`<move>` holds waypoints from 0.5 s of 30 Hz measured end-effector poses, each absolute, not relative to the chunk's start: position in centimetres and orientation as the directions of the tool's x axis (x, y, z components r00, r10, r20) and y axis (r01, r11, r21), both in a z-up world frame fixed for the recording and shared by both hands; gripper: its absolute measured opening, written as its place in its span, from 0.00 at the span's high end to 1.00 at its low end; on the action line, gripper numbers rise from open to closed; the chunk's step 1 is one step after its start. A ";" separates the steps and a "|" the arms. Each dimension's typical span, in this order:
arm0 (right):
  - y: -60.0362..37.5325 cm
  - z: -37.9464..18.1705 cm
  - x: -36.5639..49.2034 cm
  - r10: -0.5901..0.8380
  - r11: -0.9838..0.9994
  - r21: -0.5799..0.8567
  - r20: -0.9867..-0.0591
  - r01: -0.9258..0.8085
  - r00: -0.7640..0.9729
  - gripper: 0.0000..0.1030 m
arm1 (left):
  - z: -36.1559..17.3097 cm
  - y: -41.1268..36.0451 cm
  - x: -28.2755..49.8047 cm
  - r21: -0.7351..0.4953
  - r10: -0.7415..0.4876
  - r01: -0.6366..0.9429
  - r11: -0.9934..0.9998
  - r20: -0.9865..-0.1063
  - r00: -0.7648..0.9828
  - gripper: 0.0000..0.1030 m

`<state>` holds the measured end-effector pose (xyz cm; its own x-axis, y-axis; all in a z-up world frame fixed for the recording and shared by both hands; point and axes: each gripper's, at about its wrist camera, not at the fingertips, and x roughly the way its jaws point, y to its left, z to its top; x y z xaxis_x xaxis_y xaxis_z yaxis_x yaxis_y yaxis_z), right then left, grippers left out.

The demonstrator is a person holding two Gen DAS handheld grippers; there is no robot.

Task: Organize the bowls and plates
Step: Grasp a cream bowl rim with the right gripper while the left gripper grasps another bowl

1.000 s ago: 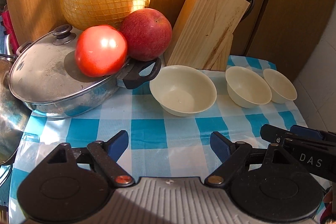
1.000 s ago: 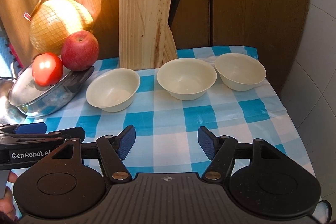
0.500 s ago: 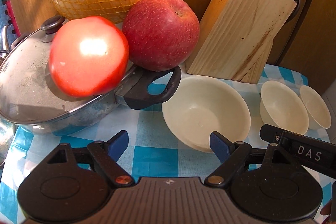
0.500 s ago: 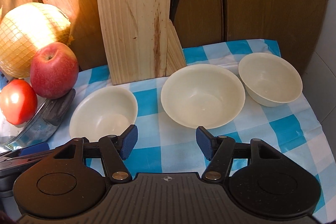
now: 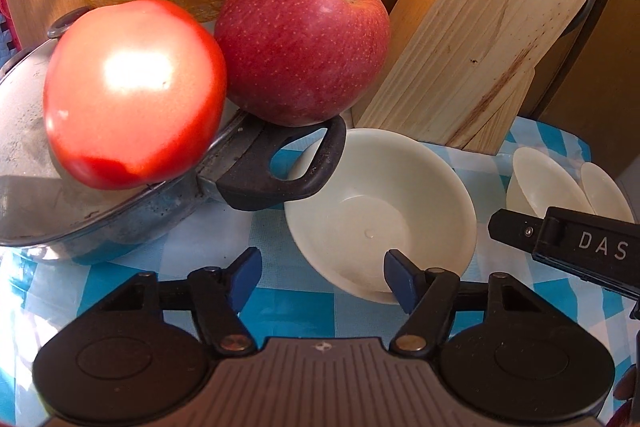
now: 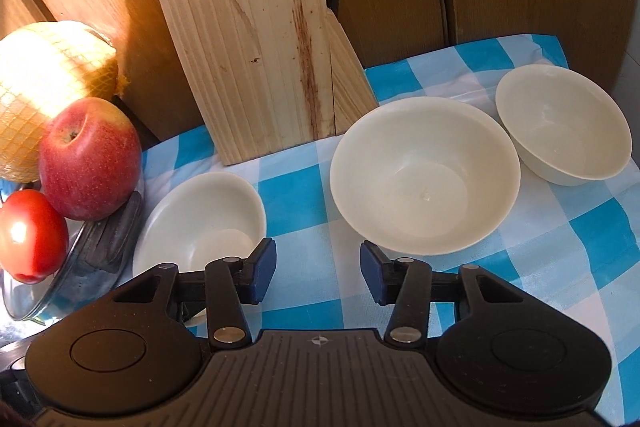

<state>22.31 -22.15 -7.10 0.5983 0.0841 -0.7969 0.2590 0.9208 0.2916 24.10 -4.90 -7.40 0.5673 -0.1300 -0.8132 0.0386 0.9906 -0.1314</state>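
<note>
While sunlit, three bowls point(image 6: 426, 179) (all empty)

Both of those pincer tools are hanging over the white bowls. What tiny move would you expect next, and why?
Probably the left gripper eases forward so the near rim of the left bowl sits between its fingers, which have just been closing. One finger already overlaps that rim, nothing is held yet, and three bowls stand apart, ready for stacking. The right gripper is empty too.

Blue-checked tablecloth point(image 6: 304, 195) carries 3 cream bowls point(image 6: 424, 175), wooden knife block point(image 6: 256, 39), lidded steel pan point(image 5: 120, 211)
</note>
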 end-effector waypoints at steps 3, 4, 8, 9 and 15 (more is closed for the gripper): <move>-22.3 -6.1 22.0 0.061 0.921 0.289 -0.771 0.263 0.634 0.42 | -7.6 -5.5 24.4 -0.125 -0.133 0.053 0.991 -0.815 0.564 0.49; -22.3 -6.0 22.0 0.063 0.920 0.292 -0.768 0.260 0.638 0.40 | -7.7 -5.5 24.5 -0.129 -0.136 0.052 0.990 -0.817 0.561 0.51; -21.8 -6.5 22.3 0.099 0.920 0.309 -0.776 0.240 0.622 0.38 | -8.2 -5.6 24.7 -0.142 -0.148 0.052 0.988 -0.830 0.539 0.62; -21.6 -6.7 22.4 0.105 0.919 0.312 -0.781 0.240 0.616 0.38 | -8.3 -5.6 24.7 -0.144 -0.148 0.050 0.988 -0.832 0.535 0.62; -21.5 -7.8 23.3 0.141 0.901 0.350 -0.795 0.256 0.590 0.41 | -8.4 -5.3 25.1 -0.163 -0.160 0.041 0.986 -0.834 0.527 0.68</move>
<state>23.26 -21.51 -7.82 0.5905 0.1409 -0.7947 0.2561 0.9010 0.3501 25.06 -5.26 -8.43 0.5274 -0.1596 -0.8345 0.0408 0.9858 -0.1628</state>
